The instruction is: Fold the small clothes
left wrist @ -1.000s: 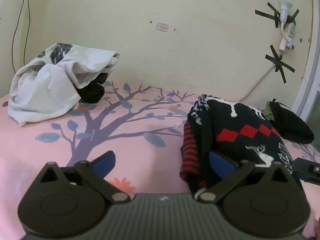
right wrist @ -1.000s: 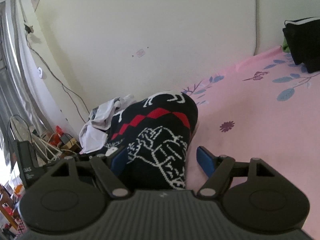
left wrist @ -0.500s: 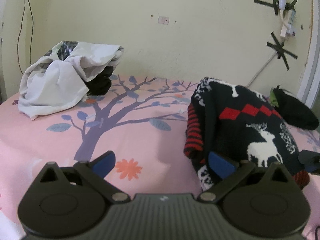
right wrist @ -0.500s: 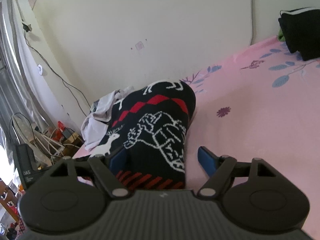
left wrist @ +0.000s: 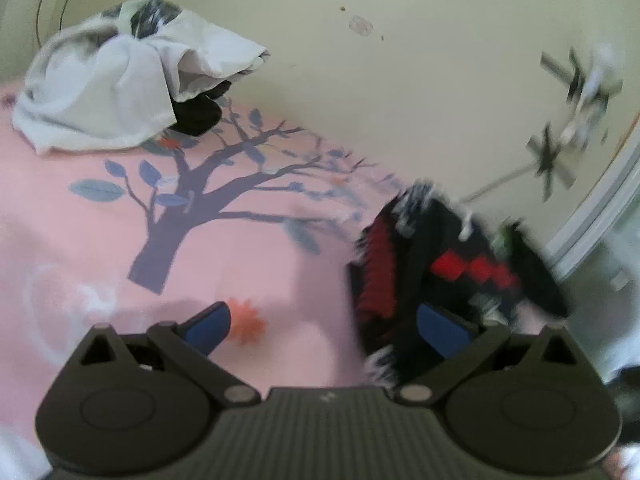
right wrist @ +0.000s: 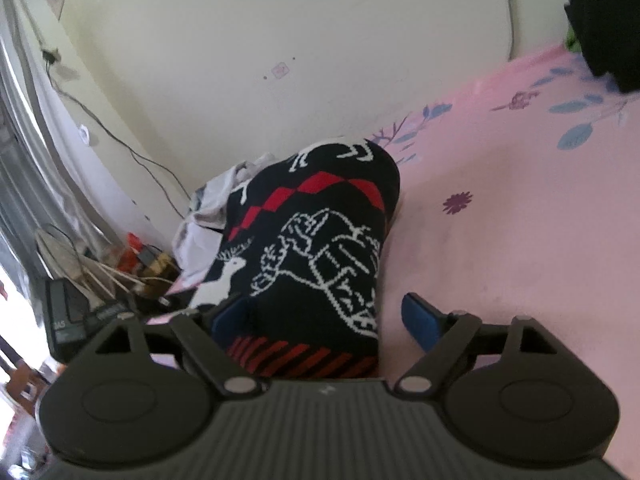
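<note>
While the right gripper (right wrist: 326, 316) jaws have just been opening, the knit sweater (right wrist: 320, 232) is seen loosely between them, no longer pinched, probably released to settle as a folded bundle on the pink bedsheet (right wrist: 500, 240). The left gripper (left wrist: 324, 326) is held wide apart over bare sheet, its right finger just beside the sweater (left wrist: 432, 272). Only the blurred left view shows the white clothes pile (left wrist: 120, 92) well apart.

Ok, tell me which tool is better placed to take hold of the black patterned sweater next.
Probably the right tool: its jaws have just been opening, and the sweater lies between them. The left tool is open over bare pink sheet, sweater beside one finger.
</note>
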